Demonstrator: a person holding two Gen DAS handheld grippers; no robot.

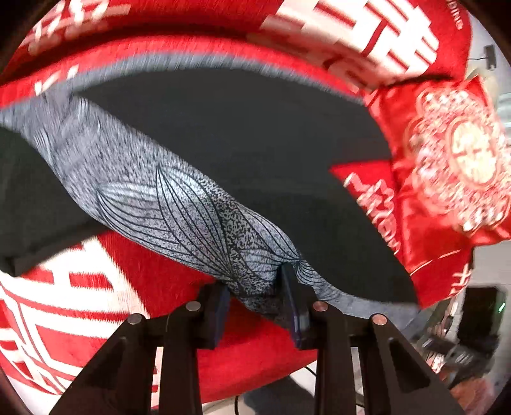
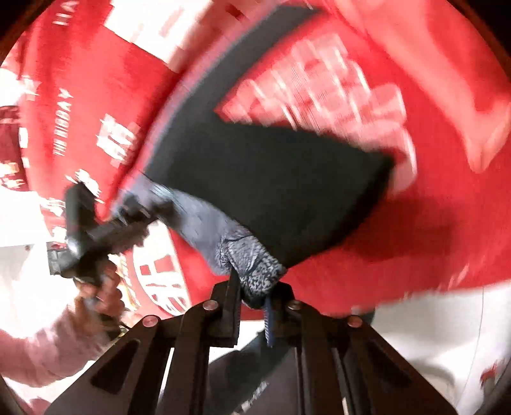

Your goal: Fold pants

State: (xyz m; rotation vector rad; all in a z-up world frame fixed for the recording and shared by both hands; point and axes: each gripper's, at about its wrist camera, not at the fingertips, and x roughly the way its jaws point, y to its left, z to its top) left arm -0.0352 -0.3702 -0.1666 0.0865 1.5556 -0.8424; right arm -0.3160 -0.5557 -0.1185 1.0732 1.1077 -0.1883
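Dark pants [image 1: 242, 137] with a grey, leaf-patterned waistband [image 1: 166, 198] lie on a red bedspread [image 1: 153, 274]. My left gripper [image 1: 255, 287] is shut on a bunched part of that waistband, which stretches away to the upper left. In the right wrist view the pants [image 2: 274, 185] spread dark behind the grey band [image 2: 249, 261], and my right gripper [image 2: 255, 290] is shut on the band's end. The other gripper [image 2: 134, 207] shows at the left of that view, holding the same band, with a hand [image 2: 95, 293] in a pink sleeve on its handle. Both views are blurred.
A red cushion [image 1: 453, 178] with a white round ornament lies at the right, touching the pants. The bedspread carries large white characters [image 1: 367, 28]. The bed's edge and pale floor [image 2: 431, 335] show at the bottom, with dark equipment [image 1: 476, 322] at the lower right.
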